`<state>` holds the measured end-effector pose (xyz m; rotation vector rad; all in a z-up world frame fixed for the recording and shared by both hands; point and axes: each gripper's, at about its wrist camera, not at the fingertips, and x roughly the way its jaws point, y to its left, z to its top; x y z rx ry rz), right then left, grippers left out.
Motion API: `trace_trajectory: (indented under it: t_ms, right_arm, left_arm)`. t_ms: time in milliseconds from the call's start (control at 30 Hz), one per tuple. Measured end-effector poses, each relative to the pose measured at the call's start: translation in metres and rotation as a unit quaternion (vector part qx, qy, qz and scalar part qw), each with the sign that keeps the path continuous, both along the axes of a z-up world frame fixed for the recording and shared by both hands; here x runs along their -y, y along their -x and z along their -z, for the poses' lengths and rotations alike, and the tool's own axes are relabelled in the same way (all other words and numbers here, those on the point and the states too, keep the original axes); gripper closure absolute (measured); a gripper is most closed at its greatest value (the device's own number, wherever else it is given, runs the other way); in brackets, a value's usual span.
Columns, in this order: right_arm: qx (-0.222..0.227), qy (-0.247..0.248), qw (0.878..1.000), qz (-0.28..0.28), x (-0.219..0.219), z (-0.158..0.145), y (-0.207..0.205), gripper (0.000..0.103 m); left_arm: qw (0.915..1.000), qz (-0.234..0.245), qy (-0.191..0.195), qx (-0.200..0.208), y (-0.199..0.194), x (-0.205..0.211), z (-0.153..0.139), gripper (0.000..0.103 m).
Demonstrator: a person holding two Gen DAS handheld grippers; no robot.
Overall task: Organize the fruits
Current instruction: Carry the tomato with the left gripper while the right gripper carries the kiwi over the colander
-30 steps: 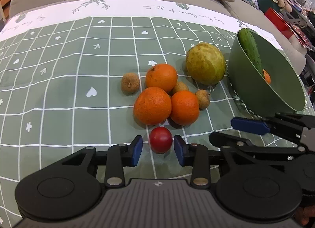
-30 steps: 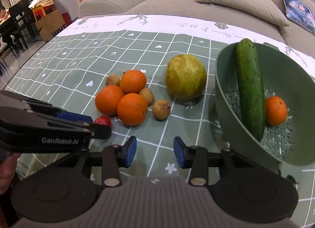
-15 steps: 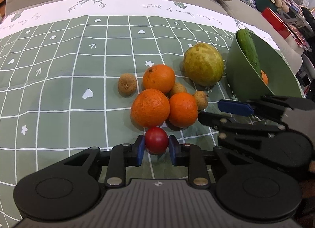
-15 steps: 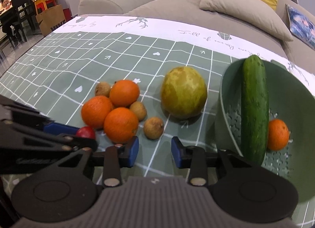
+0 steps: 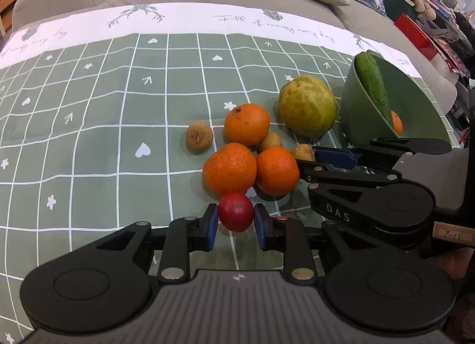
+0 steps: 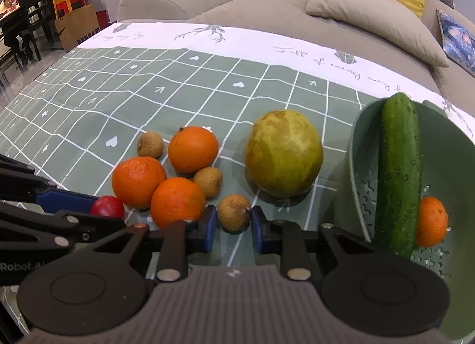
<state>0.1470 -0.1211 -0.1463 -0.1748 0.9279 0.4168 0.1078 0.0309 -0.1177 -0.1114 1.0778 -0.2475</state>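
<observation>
Both grippers have just closed on fruit. The left gripper (image 5: 236,222) pinches the small round red fruit (image 5: 236,211) between its blue pads; the jaws stood spread around it a second ago, then closed and held. The right gripper (image 6: 231,225) has just been closing: its jaws, formerly spread over bare cloth, now pinch the small round brown fruit (image 6: 234,212).

Landmark: the large yellow-green pear-like fruit (image 6: 283,152). The brown fruit lies just in front of it, towards the camera. The red fruit (image 6: 107,207) lies well to its left, touching the nearest of three oranges (image 6: 138,181). The green plastic colander bowl (image 6: 445,148) stands just right of the landmark and holds a long green cucumber (image 6: 399,174) and one small orange (image 6: 432,222).

Both gripped fruits appear to rest on the green checked tablecloth (image 5: 89,136) of the tabletop; neither is lifted.

Judgement: two grasps are secured, so the next step is likely lift and transfer to the bowl. Two more brown fruits, three oranges and the large fruit remain outside it.
</observation>
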Motion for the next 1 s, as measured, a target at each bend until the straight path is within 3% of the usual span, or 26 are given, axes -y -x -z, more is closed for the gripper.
trace_trajectory:
  t_ms: [433,733,1000]
  right_arm:
    - [0.012,-0.009,1.000,0.005,0.020,-0.040,0.023,0.082]
    - [0.023,-0.031,0.999,0.037,0.058,-0.074,0.030,0.082]
    - [0.016,-0.031,0.997,0.069,0.107,-0.086,0.024,0.082]
  left_arm:
    - [0.9996,0.006,-0.018,0.022,0.008,0.015,-0.035,0.074]
    - [0.9974,0.038,-0.033,0.051,0.005,0.053,-0.063,0.074]
    - [0.9952,0.076,-0.003,0.062,-0.017,0.097,-0.082,0.074]
